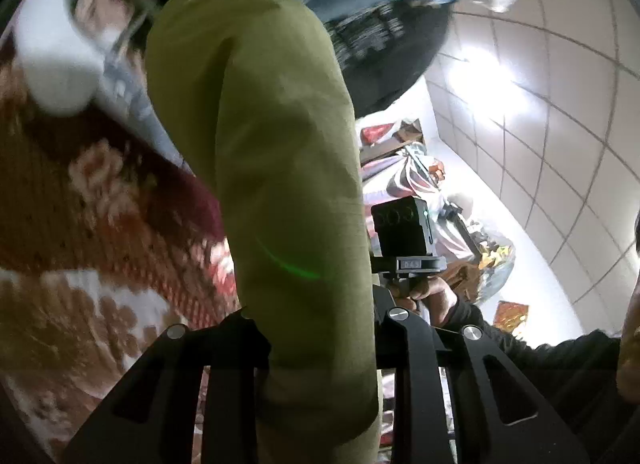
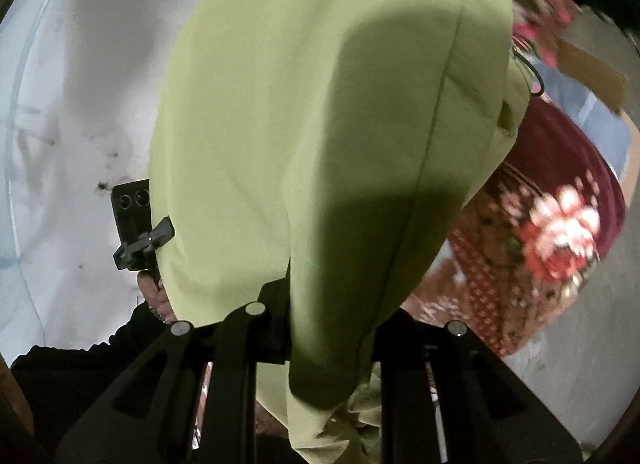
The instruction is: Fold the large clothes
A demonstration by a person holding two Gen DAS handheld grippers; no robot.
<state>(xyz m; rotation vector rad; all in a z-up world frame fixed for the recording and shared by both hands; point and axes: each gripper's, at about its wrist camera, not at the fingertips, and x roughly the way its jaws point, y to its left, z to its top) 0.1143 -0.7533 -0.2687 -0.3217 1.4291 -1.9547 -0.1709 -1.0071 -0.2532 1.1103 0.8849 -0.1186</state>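
**Green garment held aloft between both grippers**

Green garment (image 1: pixel 272 152): lifted clear of the floral bedspread (image 1: pixel 80 224), hanging as a long draped column. In the right wrist view it fills the centre of frame, and a stitched seam (image 2: pixel 432 168) runs down it.

Left gripper (image 1: pixel 320 352): fingers closed onto a bunched fold of the garment, cloth filling the gap between them. Right gripper (image 2: pixel 328 348): same state, fingers pinched on a gathered edge, with loose cloth spilling below the grip.

Each view shows the opposite gripper beside the garment: the right one just right of the cloth in the left view, the left one at the cloth's left edge in the right view. So both sit close to the garment and near each other.

Handling, judged: soft, light, limp fabric; no stiffness, will sag and swing from any hold. Matte weave, probably not slippery. Best held at seam ends or corners, where layered cloth gives the fingers more to bite; mid-panel holds will bunch.

Beyond the garment: bedspread beneath and to the side, a dark clothes pile (image 1: pixel 384 44) past it, a tiled surface (image 1: pixel 540 124) farther out.
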